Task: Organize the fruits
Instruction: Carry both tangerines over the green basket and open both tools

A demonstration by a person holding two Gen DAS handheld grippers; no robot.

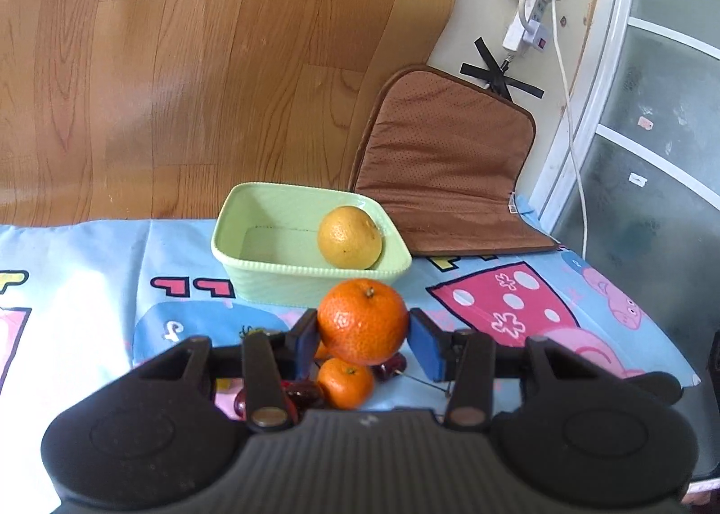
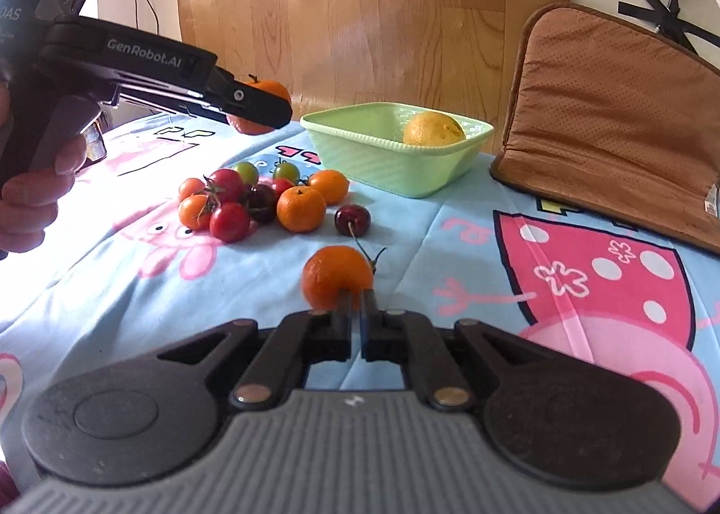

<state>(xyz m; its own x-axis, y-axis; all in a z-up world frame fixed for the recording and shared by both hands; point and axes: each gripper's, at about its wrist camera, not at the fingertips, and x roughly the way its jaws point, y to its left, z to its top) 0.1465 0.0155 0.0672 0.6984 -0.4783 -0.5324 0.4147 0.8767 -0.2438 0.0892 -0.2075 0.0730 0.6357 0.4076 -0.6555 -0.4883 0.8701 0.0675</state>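
**Carrying a mandarin toward the green dish**

Pinched between the blue pads (image 1: 423, 350) of the left gripper (image 1: 362, 334) is a mandarin (image 1: 362, 321), taken across its widest part with the stem upward. It is held clear of the cloth (image 1: 90, 289), just short of the near wall of the dish (image 1: 310, 284). In the right wrist view the same fruit is seen aloft, left of the dish. The fingers of the right gripper (image 2: 356, 311) are pressed almost together with nothing between them; they are pointed at a second mandarin (image 2: 336, 276) lying on the cloth just ahead, and whether it is touched cannot be told.

A yellow orange (image 1: 350, 237) is already lying in the dish, toward its right side; the left half of the floor is bare. Beyond the second mandarin a cherry (image 2: 352, 219) is seen, and further left a heap of small mandarins, tomatoes (image 2: 227, 203) and cherries, near the middle of the cloth. A brown cushion (image 1: 445, 167) is leaned at the far right edge.

The mandarin is judged light, round and slightly yielding, with loose skin that could be bruised or split by a hard squeeze; a grip across the equator, as here, is the safest. It is likely to roll once released, so a low release onto the bare left floor of the dish would be wise.
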